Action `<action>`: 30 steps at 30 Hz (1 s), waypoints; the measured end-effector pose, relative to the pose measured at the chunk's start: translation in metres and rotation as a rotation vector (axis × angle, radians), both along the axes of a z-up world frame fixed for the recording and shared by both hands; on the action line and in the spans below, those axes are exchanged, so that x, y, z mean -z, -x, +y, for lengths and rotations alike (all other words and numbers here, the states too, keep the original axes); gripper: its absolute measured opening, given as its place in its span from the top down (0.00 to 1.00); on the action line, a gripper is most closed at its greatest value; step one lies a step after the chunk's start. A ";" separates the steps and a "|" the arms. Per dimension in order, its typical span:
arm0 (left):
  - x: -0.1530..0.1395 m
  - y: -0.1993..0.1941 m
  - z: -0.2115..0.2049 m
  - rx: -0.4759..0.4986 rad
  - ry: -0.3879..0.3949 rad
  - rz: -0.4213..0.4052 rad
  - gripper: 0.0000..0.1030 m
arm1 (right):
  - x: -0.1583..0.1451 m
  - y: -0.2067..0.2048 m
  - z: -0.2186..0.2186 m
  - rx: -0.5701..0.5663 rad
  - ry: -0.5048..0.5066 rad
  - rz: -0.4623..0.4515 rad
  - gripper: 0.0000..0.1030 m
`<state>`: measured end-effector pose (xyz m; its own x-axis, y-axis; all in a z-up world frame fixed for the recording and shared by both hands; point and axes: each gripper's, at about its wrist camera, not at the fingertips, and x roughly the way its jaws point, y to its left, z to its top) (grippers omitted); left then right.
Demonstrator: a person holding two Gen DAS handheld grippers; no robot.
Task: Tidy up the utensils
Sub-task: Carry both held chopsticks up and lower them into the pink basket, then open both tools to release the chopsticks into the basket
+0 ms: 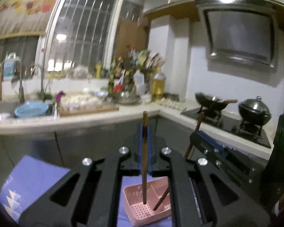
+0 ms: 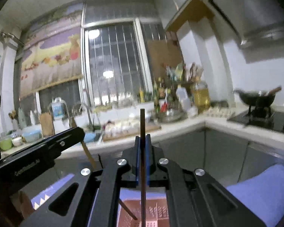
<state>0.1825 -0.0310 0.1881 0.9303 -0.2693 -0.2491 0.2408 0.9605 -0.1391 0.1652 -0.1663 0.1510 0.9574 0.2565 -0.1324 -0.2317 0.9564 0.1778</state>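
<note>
1. Left gripper (image 1: 144,130): jaws closed on a brown chopstick (image 1: 144,162), held upright between the blue pads; its lower tip hangs over the left compartment of the pink basket (image 1: 130,204).
2. Pink basket: perforated floor, one divider, standing on a purple cloth (image 1: 37,177) on the desk. Risk: a slim stick pinched at mid-length may swing or slip, strike the divider or rim, and land outside or tip the light basket.
3. Right gripper (image 2: 143,141): jaws likewise shut on a dark chopstick (image 2: 143,162), upright, tip above the basket's right compartment, as far as the blur allows.
4. Hazard between items 1 and 3: the two grippers sit just beside each other over one small basket, so the bodies or sticks could knock together on lowering.
5. Surroundings, well apart: sink with blue basin (image 1: 31,109), chopping board (image 1: 89,109), bottles including yellow oil (image 1: 158,85), wok (image 1: 212,99) and lidded pot (image 1: 254,109) on the hob. None obstructs the drop.
</note>
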 end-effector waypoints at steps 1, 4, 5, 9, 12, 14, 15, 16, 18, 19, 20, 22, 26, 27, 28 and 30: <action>0.007 -0.005 0.001 0.000 0.004 0.017 0.96 | 0.010 -0.007 0.002 -0.005 0.007 0.024 0.95; 0.028 -0.017 -0.001 0.008 -0.011 0.065 0.96 | 0.029 -0.016 0.005 -0.024 0.032 0.070 0.95; 0.034 -0.019 -0.003 0.016 -0.020 0.082 0.96 | 0.035 -0.018 0.006 -0.034 0.039 0.087 0.95; 0.053 -0.022 -0.014 0.026 -0.064 0.159 0.95 | 0.048 -0.012 0.012 -0.046 0.052 0.114 0.94; 0.057 -0.018 -0.012 0.005 -0.061 0.195 0.74 | 0.048 -0.004 0.007 -0.046 0.019 0.140 0.93; 0.053 -0.008 -0.005 -0.008 -0.038 0.172 0.63 | 0.044 0.000 0.002 -0.068 -0.015 0.159 0.87; 0.049 -0.001 -0.003 -0.011 -0.033 0.157 0.61 | 0.042 0.002 0.001 -0.072 -0.022 0.163 0.84; 0.044 0.006 -0.001 -0.012 -0.032 0.144 0.61 | 0.039 0.009 -0.001 -0.073 -0.027 0.158 0.77; 0.032 0.026 0.003 -0.017 -0.028 0.100 0.61 | 0.032 0.021 -0.003 -0.070 -0.032 0.129 0.64; 0.026 0.036 0.006 -0.021 -0.025 0.078 0.61 | 0.026 0.031 -0.003 -0.066 -0.029 0.101 0.60; 0.019 0.047 0.009 -0.026 -0.017 0.053 0.60 | 0.021 0.040 -0.003 -0.065 -0.026 0.078 0.60; 0.007 0.073 0.018 -0.036 0.007 0.006 0.59 | 0.011 0.057 -0.005 -0.072 -0.031 0.045 0.60; 0.000 0.129 0.040 -0.027 0.048 -0.066 0.59 | -0.001 0.106 -0.013 -0.080 -0.044 -0.021 0.60; 0.007 0.143 0.045 -0.023 0.039 -0.065 0.59 | 0.000 0.119 -0.015 -0.085 -0.047 -0.029 0.60; 0.017 0.153 0.049 -0.020 0.024 -0.047 0.59 | 0.008 0.137 -0.019 -0.098 -0.051 -0.029 0.60; 0.044 0.167 0.053 -0.009 -0.012 0.020 0.59 | 0.030 0.160 -0.024 -0.108 -0.051 0.009 0.60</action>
